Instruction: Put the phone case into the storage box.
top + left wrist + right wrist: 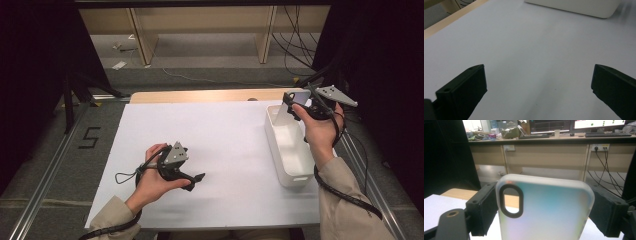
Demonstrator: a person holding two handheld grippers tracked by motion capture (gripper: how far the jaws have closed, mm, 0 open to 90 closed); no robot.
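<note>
Above the white bin (287, 150), the right gripper (544, 207) pinches a frosted phone case (544, 207) upright between its jaws.

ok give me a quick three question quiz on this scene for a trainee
1. What do the right tongs hold?
2. True or false: the left tongs are shut on a red cup.
3. Where is the long white plastic bin? A) at the right side of the white table sheet B) on the floor C) in the left hand

Key
1. A frosted translucent phone case with a black oval camera cutout, clamped by its sides and held up near the bin's far end.
2. False: they are open with nothing between them, low over the sheet.
3. A
</note>
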